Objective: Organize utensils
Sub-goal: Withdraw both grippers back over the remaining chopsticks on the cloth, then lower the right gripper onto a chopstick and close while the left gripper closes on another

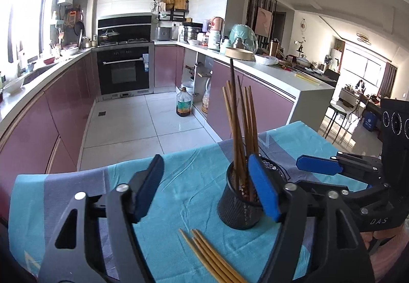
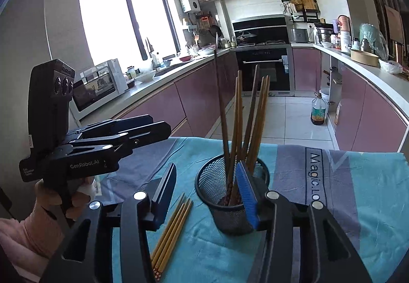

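A black mesh cup (image 1: pixel 239 208) stands upright on the blue cloth (image 1: pixel 194 170) and holds several brown chopsticks (image 1: pixel 241 127) standing on end. A loose bundle of light wooden chopsticks (image 1: pixel 212 257) lies flat on the cloth in front of the cup. My left gripper (image 1: pixel 205 185) is open and empty, hovering just left of the cup. In the right wrist view the cup (image 2: pixel 231 196) sits between the fingers' line, with the loose chopsticks (image 2: pixel 171 231) to its left. My right gripper (image 2: pixel 208 193) is open and empty. The left gripper (image 2: pixel 143 132) shows at the left.
The cloth covers a table whose far edge (image 1: pixel 179 152) drops to the tiled kitchen floor. A bottle (image 1: pixel 183 105) stands on the floor by the pink cabinets. The right gripper's body (image 1: pixel 358 175) is close on the right of the cup.
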The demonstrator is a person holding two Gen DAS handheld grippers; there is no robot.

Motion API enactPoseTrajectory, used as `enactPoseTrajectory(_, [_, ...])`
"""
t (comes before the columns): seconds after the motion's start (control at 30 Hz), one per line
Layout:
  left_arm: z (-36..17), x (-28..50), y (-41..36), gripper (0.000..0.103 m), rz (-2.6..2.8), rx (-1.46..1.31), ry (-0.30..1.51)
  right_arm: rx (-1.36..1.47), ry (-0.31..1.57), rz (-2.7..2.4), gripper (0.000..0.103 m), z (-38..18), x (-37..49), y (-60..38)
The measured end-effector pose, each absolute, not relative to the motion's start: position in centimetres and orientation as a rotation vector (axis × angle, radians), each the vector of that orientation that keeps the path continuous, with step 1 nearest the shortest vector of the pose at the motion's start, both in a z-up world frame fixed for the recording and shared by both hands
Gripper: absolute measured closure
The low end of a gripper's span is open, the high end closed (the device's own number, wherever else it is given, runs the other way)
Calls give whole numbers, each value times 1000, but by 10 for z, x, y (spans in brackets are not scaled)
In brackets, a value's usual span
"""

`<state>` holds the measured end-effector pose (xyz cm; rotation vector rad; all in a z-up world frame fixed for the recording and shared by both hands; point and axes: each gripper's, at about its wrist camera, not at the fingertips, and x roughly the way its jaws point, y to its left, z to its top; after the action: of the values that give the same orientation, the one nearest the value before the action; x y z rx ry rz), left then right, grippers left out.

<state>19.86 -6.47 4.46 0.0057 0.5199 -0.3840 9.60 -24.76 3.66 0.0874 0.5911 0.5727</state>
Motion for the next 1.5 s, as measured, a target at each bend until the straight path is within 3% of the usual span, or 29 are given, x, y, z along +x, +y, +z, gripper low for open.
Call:
enactPoseTrajectory(0.53, [-49, 131, -27, 29, -340, 22, 734, -15, 849, 624, 56, -51, 66, -182])
enactPoseTrajectory(1.4, [-89, 134, -51, 31, -324, 46, 871, -104, 890, 529, 61, -68, 66, -175])
enactPoseTrajectory(1.5, [-93, 136, -54, 32, -318, 57, 882, -108, 894, 519, 65, -68, 66, -176])
